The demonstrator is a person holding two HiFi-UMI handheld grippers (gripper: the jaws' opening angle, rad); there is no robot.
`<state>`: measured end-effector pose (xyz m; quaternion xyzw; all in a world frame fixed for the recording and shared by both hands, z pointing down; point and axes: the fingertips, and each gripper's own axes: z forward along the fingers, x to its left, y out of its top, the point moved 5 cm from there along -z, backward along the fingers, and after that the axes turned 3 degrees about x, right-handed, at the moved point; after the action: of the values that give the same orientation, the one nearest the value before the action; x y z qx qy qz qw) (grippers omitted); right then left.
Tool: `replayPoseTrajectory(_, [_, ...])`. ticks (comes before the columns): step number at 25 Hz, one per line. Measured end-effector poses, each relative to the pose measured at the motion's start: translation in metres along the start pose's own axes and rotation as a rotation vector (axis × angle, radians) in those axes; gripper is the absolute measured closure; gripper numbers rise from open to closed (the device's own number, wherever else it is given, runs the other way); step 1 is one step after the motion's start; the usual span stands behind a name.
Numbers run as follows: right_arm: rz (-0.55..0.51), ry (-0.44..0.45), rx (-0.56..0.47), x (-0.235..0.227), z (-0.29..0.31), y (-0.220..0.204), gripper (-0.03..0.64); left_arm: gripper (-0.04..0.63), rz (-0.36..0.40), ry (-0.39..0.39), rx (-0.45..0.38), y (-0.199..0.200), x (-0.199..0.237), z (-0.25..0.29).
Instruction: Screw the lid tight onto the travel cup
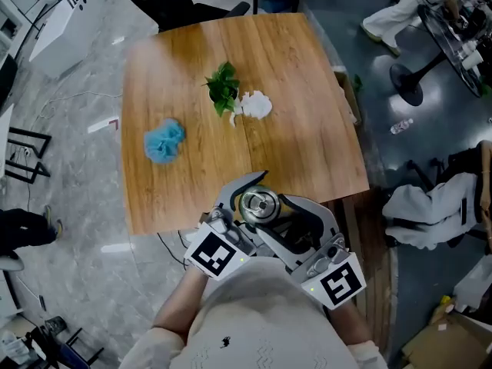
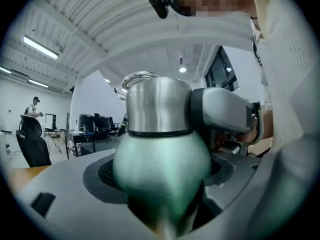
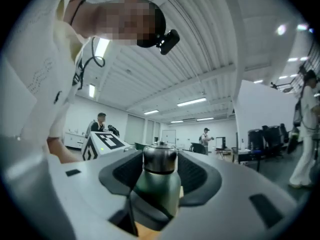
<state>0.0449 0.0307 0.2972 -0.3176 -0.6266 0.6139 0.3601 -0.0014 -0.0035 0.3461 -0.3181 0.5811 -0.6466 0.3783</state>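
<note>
- Fingers of your left gripper (image 1: 235,206) are clamped on the green body of the travel cup (image 1: 257,204). In the left gripper view the cup fills the gap between them.
- Your right gripper (image 1: 286,208) comes in from 3 o'clock. Its fingers are closed around the same cup, one grey finger (image 2: 220,115) pressing beside the steel lid (image 2: 157,104).
- You hold the cup upright at the 6 o'clock edge of the worktop (image 1: 307,114), close to your body.
- A leafy green sprig (image 1: 223,87) and a white crumpled thing (image 1: 255,104) lie touching at 12 o'clock from the cup.
- A blue puff (image 1: 164,141) lies at 10 o'clock, well apart from both.
</note>
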Motion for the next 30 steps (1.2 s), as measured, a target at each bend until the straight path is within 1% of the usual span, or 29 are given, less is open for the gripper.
replayPoseTrajectory(1, [0.007,-0.004,0.019,0.001,0.001,-0.004,0.390,0.190,0.005,-0.010,-0.005,0.000,0.002,0.000])
replayPoseTrajectory(2, [0.024,0.023,0.033,0.003,0.000,-0.009,0.390,0.190,0.013,-0.047,-0.019,0.000,0.001,-0.001])
replayPoseTrajectory(3, [0.051,0.075,0.040,0.004,-0.003,-0.012,0.389,0.190,0.018,-0.103,-0.033,0.000,-0.001,-0.004])
replayPoseTrajectory(5, [0.106,0.207,0.035,0.003,-0.009,-0.012,0.388,0.190,0.023,-0.235,-0.045,0.002,-0.012,-0.012])
replayPoseTrajectory(6, [0.115,0.277,0.029,0.002,-0.012,-0.010,0.388,0.190,0.032,-0.301,-0.048,0.003,-0.019,-0.015])
replayPoseTrajectory(9, [0.076,0.474,0.035,0.010,-0.016,-0.001,0.387,0.190,0.053,-0.488,-0.045,0.005,-0.042,-0.020])
replayPoseTrajectory(10, [0.062,0.516,0.040,0.014,-0.016,0.000,0.387,0.190,0.051,-0.533,-0.044,0.004,-0.048,-0.020])
replayPoseTrajectory(11, [0.055,0.534,0.041,0.016,-0.015,0.001,0.387,0.190,0.048,-0.553,-0.043,0.003,-0.051,-0.019])
replayPoseTrajectory(12, [0.054,0.527,0.036,0.016,-0.014,0.001,0.387,0.190,0.044,-0.544,-0.042,0.002,-0.051,-0.018])
replayPoseTrajectory(13, [0.060,0.499,0.026,0.014,-0.012,0.000,0.387,0.190,0.041,-0.511,-0.042,0.002,-0.048,-0.016])
replayPoseTrajectory(15, [0.101,0.418,-0.003,0.010,-0.008,-0.001,0.387,0.190,0.024,-0.426,-0.042,0.002,-0.039,-0.012])
replayPoseTrajectory(17, [0.151,0.342,-0.037,0.008,-0.003,-0.002,0.387,0.190,-0.013,-0.351,-0.052,0.002,-0.033,-0.009])
replayPoseTrajectory(19, [0.158,0.280,-0.060,0.007,0.000,-0.003,0.387,0.190,-0.037,-0.275,-0.059,0.001,-0.028,-0.007])
replayPoseTrajectory(23, [0.151,0.180,-0.054,0.009,0.004,-0.011,0.387,0.190,0.017,-0.123,-0.016,-0.007,-0.018,-0.007])
replayPoseTrajectory(24, [0.156,0.165,-0.044,0.009,0.005,-0.013,0.387,0.190,0.019,-0.100,-0.008,-0.009,-0.016,-0.006])
replayPoseTrajectory(26, [0.164,0.154,-0.023,0.009,0.006,-0.017,0.387,0.190,0.002,-0.078,-0.009,-0.012,-0.014,-0.005])
replayPoseTrajectory(28, [0.166,0.158,-0.010,0.007,0.007,-0.019,0.387,0.190,-0.008,-0.079,-0.008,-0.015,-0.014,-0.003])
replayPoseTrajectory(30, [0.155,0.157,-0.005,0.006,0.009,-0.019,0.387,0.190,0.005,-0.092,0.004,-0.017,-0.012,-0.003])
